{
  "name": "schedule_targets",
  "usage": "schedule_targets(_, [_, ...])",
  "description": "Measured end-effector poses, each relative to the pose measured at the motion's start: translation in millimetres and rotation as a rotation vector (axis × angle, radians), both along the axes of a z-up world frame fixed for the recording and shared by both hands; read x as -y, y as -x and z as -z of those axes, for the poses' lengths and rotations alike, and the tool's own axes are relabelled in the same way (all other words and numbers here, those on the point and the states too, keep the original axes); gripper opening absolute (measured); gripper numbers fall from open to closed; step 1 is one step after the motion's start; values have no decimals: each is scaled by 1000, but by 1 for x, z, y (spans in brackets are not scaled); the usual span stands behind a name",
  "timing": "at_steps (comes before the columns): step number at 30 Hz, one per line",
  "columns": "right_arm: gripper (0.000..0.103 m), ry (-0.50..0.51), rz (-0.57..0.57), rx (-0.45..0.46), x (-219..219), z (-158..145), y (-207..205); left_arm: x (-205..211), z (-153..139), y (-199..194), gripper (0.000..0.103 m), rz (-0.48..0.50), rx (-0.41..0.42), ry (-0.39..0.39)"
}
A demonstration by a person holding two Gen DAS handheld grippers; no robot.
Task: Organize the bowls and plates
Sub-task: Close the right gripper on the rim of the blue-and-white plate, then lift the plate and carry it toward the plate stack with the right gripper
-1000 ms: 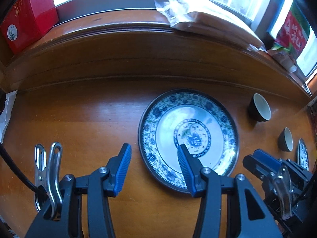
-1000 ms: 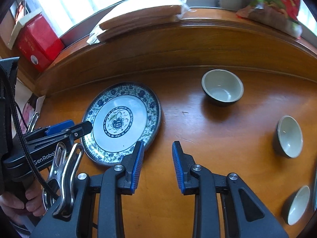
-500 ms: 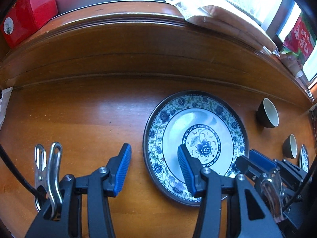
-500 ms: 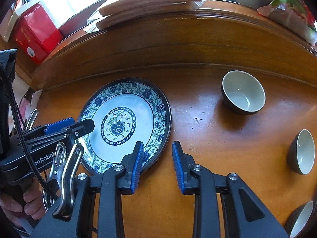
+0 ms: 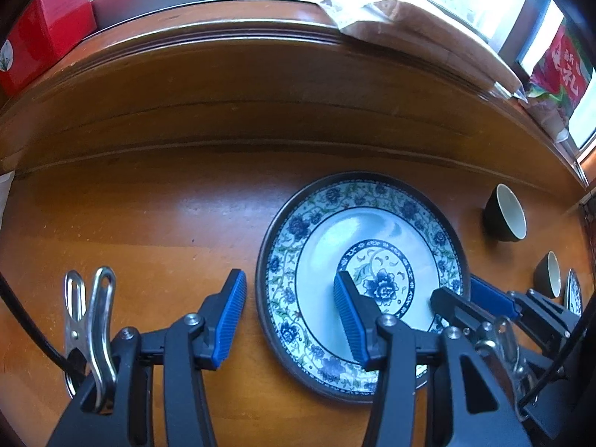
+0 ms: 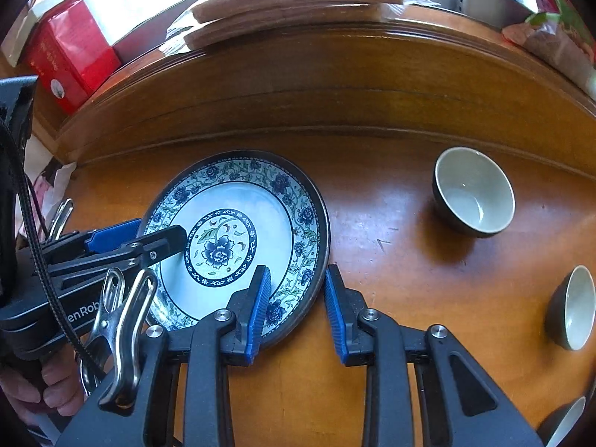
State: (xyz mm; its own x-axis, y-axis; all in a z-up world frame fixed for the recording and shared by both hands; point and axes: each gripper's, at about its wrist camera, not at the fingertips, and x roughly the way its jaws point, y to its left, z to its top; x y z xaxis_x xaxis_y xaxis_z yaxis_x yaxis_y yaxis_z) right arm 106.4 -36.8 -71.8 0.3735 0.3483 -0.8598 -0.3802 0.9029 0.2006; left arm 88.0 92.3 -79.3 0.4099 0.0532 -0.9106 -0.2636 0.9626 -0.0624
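2 hand-held grippers: left hand-held gripper [image 5: 288,318] & right hand-held gripper [image 6: 296,311], both jaws apart, each straddling plate rim, no clamp.
Plate [image 6: 257,219]: flat on table [image 6: 391,260].

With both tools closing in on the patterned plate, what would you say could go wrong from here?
1. The plate lies flat on the table; a finger of each tool straddles its rim, so fingertips may jam against the wood rather than slide under.
2. The left tool and right tool flank one plate and could collide.
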Motion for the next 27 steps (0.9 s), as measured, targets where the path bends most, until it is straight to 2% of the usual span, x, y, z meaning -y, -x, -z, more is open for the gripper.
schedule_targets(7, [31,-11,-6,20,3,0,-1,6,-2,1,51,11,11,-15])
schedule_targets(18, [25,-5,15,18,7,-2,2,17,-7,15,47,26,7,-22])
schedule_targets(27, [25,-35,35,33,20,-17,13,11,-21,21,46,39,34,-16])
